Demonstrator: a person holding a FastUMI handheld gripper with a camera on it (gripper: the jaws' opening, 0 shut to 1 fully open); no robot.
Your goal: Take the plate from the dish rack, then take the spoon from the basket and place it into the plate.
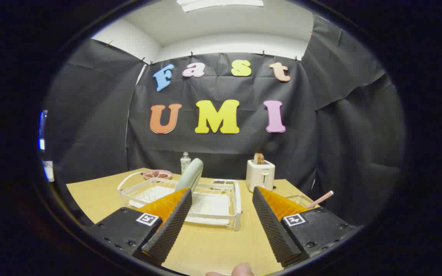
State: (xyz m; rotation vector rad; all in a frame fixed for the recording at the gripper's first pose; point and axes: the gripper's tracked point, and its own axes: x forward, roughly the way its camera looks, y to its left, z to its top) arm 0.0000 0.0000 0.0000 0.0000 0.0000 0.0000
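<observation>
Spread wide and gripping nothing, the tool (219,218) is hovering over the tan wooden desk (213,245), short of the white wire dish rack (221,205). Standing on edge in it, the pale green plate (191,175) is sitting just beyond the left finger, so that finger is likely risking knocking it over or catching the rack wires.

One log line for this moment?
tool: open, nothing held | plate: upright in dish rack, ahead of fingers | spoon: in basket

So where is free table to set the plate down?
Bare table lies between the open gripper fingers, before the rack, and left of the rack. Crowded: the plate stands in the rack; toaster and basket sit right.
</observation>
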